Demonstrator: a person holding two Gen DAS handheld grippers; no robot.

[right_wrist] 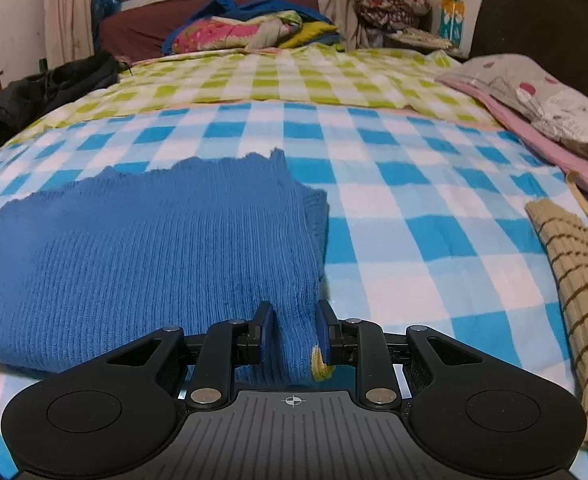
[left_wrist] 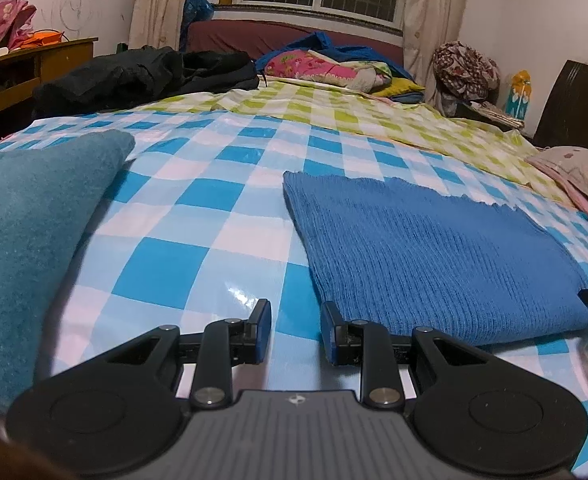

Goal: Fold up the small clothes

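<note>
A bed covered by a blue-and-white checked sheet (left_wrist: pixel 197 216) fills both wrist views. At the far left lies a teal cloth (left_wrist: pixel 25 216), flat, well apart from the work. Next comes the left gripper (left_wrist: pixel 296 330), angled down toward the sheet with its jaws parted and nothing between them; only bare sheet shows in the gap. Its right finger sits just beside the near left corner of the blue knitted garment (left_wrist: pixel 426 248), the piece being folded.

The garment lies flat, already doubled into a rough rectangle, its long axis running left to right across the bed and its frayed edge facing away toward the window. The right gripper (right_wrist: pixel 294 330) is at the garment's near right corner, jaws closed on a thick fold of the knit, with a yellow trim showing at the pinched edge. The right hand therefore has the cloth; the left is near but holds nothing.

The next fold likely depends on the left gripper taking the near left corner, which lies just to its right.

Further right, a beige striped knit (right_wrist: pixel 578 284) lies apart, and a pink pillow (right_wrist: pixel 550 128) beyond. Neither blocks the garment.
</note>
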